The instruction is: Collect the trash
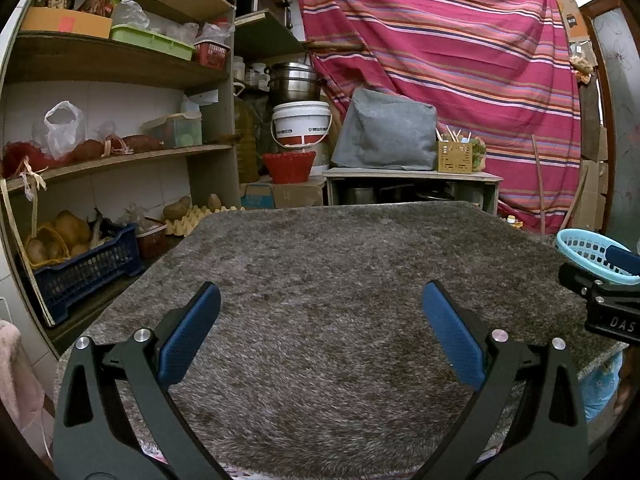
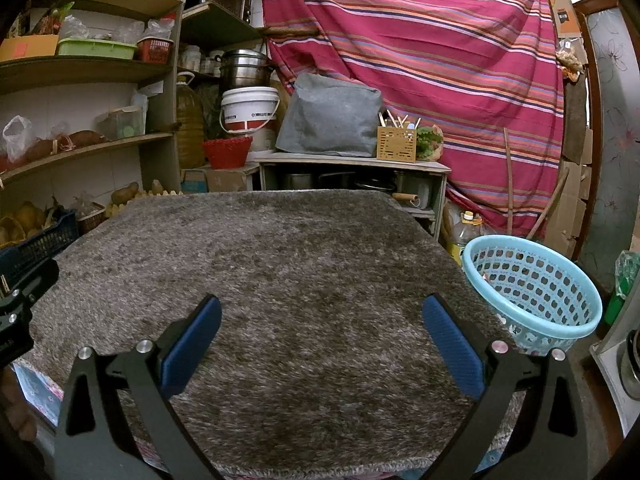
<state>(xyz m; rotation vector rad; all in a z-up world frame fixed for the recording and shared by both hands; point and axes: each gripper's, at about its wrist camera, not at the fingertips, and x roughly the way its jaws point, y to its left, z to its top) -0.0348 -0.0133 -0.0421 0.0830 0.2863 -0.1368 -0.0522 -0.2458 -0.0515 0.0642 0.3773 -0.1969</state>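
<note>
Both grippers spread wide, nothing held: left gripper (image 1: pixel 320 332), right gripper (image 2: pixel 320 340). No trash on grey rug (image 2: pixel 260 260). Blue basket (image 2: pixel 532 284) sits at rug's right edge, nearer right gripper; maybe scraps inside, can't confirm.

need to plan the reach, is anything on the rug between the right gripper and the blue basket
Nothing visible. The right gripper hangs open over the bare grey rug, and the blue basket sits at the rug's right edge with only carpet between them. No trash shows on the rug.
</note>
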